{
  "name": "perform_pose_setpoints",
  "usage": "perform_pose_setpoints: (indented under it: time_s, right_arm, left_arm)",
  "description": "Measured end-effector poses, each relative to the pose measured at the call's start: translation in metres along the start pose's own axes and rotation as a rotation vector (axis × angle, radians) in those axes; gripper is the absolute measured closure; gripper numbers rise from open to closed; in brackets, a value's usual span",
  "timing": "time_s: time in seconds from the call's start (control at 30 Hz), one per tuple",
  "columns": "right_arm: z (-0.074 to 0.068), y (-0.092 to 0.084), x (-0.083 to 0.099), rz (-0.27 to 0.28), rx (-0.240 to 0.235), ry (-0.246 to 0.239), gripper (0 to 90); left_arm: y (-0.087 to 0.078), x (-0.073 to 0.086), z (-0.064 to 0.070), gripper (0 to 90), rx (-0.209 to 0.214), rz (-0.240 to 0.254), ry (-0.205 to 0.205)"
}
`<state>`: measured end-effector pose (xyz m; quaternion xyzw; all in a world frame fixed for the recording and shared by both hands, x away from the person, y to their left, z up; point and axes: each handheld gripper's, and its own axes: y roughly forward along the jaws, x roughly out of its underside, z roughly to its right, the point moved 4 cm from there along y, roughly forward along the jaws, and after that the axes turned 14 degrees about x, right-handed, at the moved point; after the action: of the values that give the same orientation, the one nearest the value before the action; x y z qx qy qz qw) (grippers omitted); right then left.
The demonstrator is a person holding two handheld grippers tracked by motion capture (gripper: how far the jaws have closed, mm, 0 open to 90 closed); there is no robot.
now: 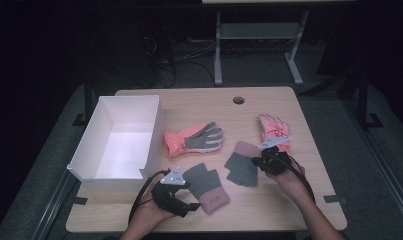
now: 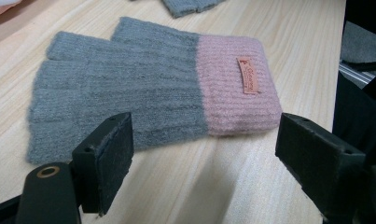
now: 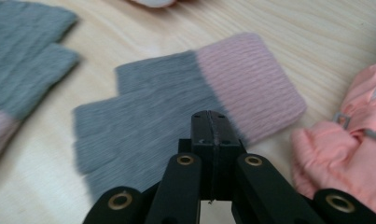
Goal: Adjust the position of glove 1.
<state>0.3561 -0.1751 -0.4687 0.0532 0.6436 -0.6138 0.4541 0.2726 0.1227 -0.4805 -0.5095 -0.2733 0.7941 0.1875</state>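
Observation:
Two grey knit fingerless gloves with pink cuffs lie on the wooden table (image 1: 199, 102). The near knit glove (image 1: 208, 187) (image 2: 143, 88) lies flat, with a small orange label on its cuff. My left gripper (image 1: 188, 198) (image 2: 209, 149) is open just short of it, its jaws wide apart and holding nothing. The second knit glove (image 1: 241, 166) (image 3: 176, 102) lies to the right. My right gripper (image 1: 263, 162) (image 3: 212, 126) hovers at that glove's edge, shut with nothing between its jaws.
A white open box (image 1: 120, 142) stands at the table's left. A pink and grey ski glove (image 1: 196, 137) lies in the middle, and a second pink ski glove (image 1: 274, 129) (image 3: 344, 154) lies just beyond my right gripper. A round hole (image 1: 238, 100) is near the far edge.

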Motion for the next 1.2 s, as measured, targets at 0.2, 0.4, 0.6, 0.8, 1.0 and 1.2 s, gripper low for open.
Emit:
perform_pose_setpoints:
  time_s: [0.2,0.4,0.6,0.8,1.0,1.2]
  right_arm:
    - [0.001,0.019,0.002,-0.061,0.023,-0.034,90.0]
    - [-0.001,0.015,0.01,-0.077,0.017,-0.04,90.0]
    - [-0.006,0.004,0.02,-0.101,0.01,-0.022,90.0]
    - [-0.015,-0.01,0.033,-0.101,-0.017,-0.02,90.0]
    - [-0.025,-0.028,0.052,-0.105,-0.044,-0.028,90.0]
    - [-0.006,-0.036,0.034,0.007,-0.011,0.016,90.0]
  left_arm:
    - [-0.001,0.0,0.0,18.9,-0.002,0.008,-0.006]
    - [-0.001,0.0,0.0,18.9,-0.001,0.01,-0.007]
    - [-0.002,0.001,0.0,18.9,-0.003,0.002,-0.001]
    - [-0.002,0.001,0.0,19.0,-0.003,0.0,-0.004]
    - [-0.002,0.001,0.0,18.9,-0.004,0.0,-0.006]
    - [-0.001,0.0,-0.001,18.9,-0.002,0.0,-0.008]
